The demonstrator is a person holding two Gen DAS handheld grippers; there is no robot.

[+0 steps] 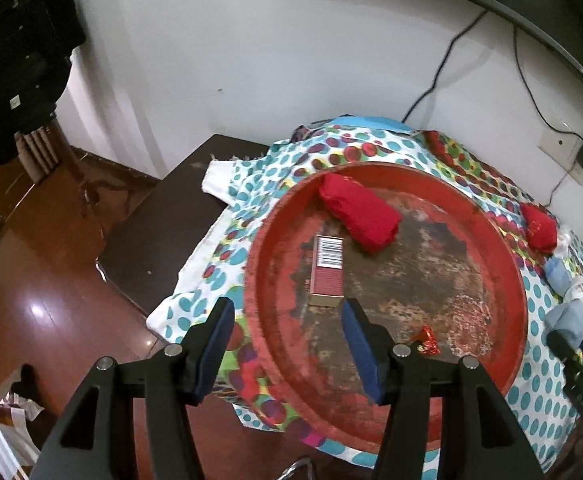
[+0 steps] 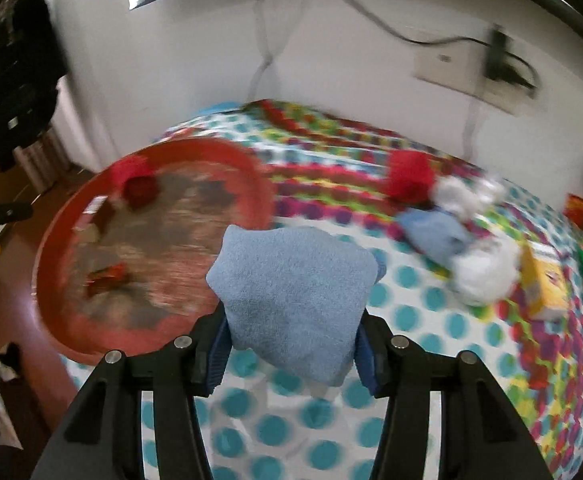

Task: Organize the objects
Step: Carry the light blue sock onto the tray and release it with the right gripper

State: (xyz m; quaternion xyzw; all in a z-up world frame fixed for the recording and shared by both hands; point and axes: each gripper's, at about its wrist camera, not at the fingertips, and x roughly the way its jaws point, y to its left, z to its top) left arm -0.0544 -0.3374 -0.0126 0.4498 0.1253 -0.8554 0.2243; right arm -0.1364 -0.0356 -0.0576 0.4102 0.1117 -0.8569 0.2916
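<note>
The right gripper (image 2: pixel 291 344) clamps a folded blue cloth (image 2: pixel 295 300) that hides its fingertips; motion blur smears everything behind. The left gripper (image 1: pixel 287 344) hangs open and empty over the red tray (image 1: pixel 507 256), its rim cut off below.

Left gripper (image 1: pixel 287 322) angled downward, black arms spread, blue pads (image 1: pixel 220 330) wide apart with nothing between them. Right gripper (image 2: pixel 291 344) also tilted downward, blue pads (image 2: pixel 219 350) pressed against both sides of a bundle of light blue cloth (image 2: pixel 291 296), gripped and bulging out past the fingertips.
</note>
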